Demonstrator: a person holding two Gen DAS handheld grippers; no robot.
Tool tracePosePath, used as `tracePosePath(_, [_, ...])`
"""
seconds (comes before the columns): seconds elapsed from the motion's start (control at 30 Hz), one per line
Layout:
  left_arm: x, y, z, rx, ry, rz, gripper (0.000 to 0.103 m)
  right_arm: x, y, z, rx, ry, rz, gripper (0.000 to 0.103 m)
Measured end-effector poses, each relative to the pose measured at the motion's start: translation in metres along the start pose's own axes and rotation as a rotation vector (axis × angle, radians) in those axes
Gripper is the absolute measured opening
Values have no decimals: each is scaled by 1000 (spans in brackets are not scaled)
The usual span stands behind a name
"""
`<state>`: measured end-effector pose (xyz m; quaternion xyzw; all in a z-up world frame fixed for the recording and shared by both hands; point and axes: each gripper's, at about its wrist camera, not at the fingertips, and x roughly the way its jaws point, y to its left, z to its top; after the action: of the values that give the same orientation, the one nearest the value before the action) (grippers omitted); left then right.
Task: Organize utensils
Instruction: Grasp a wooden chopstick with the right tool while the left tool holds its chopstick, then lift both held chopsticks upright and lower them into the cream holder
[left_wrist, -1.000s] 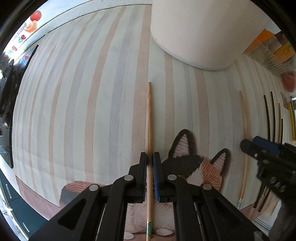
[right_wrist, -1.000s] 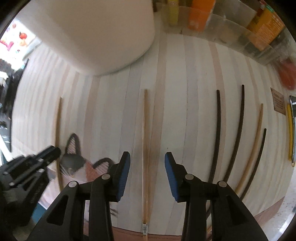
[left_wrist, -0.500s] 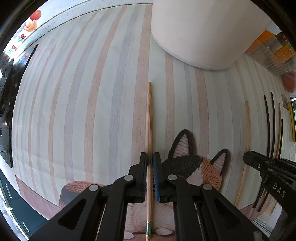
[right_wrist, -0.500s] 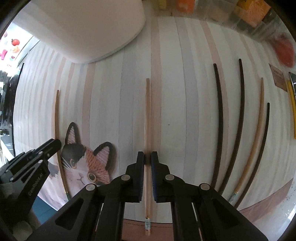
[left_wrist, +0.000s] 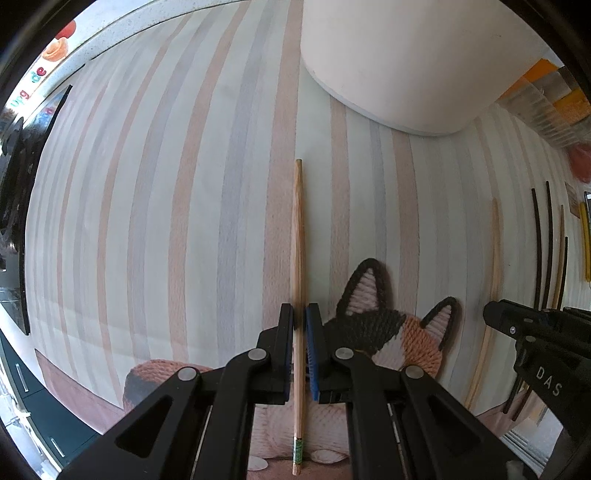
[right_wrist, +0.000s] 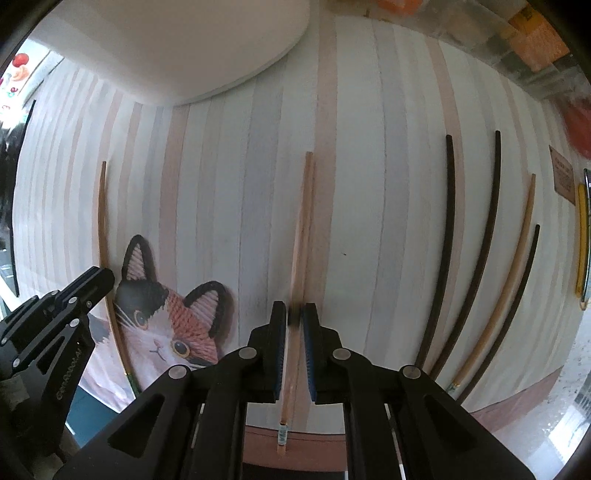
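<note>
My left gripper (left_wrist: 299, 314) points straight down and is shut on a light wooden chopstick (left_wrist: 298, 240) that lies along the striped placemat (left_wrist: 166, 221). My right gripper (right_wrist: 294, 312) is shut on a second light wooden chopstick (right_wrist: 303, 221), with the pads on either side of its lower half. Each gripper shows at the edge of the other's view: the right gripper (left_wrist: 496, 319) beside its chopstick (left_wrist: 494, 258), and the left gripper (right_wrist: 98, 278) over its chopstick (right_wrist: 101, 221).
Three dark chopsticks (right_wrist: 443, 258) and one light chopstick (right_wrist: 509, 284) lie side by side on the right. A large white round container (left_wrist: 406, 55) stands at the far side. A cat picture (right_wrist: 170, 314) covers the near mat. Clear bins (right_wrist: 535, 48) and a yellow-handled item (right_wrist: 581, 240) sit at the right.
The right gripper's jaws went from wide apart to closed on the middle chopstick, and the gripper came nearer to the mat. The left gripper and its chopstick kept still.
</note>
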<state>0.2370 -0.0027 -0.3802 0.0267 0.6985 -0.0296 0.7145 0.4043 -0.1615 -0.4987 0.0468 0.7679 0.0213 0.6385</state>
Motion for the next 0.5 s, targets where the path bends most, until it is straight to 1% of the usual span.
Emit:
tracePosePath(0.03, [1,-1,1,4,2,3,5,1,2,9,-1,-2,-4,10])
tracePosePath(0.1, [1,-2,2,9,6,7,5,3,9,8,-1,-13,-11,11])
tracePosePath(0.17, [2,-5,3,29,8,15,4,-2,8,3,-7,-31,-25,10])
tracePosePath(0.27, [3,-9,2,61,1,16,4,2,17,-15,-10,-66,-39,8])
tracePosePath(0.33, [3,-8,-1,67,-11,5,4,0,10,-20,26,-89,-9,7])
tracePosePath(0.43, [-1,-7,-5,63,-23,5,4,-3,-6,-28,91,-116,91,7])
tracePosePath(0.5, [-10,-5,-7,56,-45,-15,4,-6,-11,-33,112,-133,114,7])
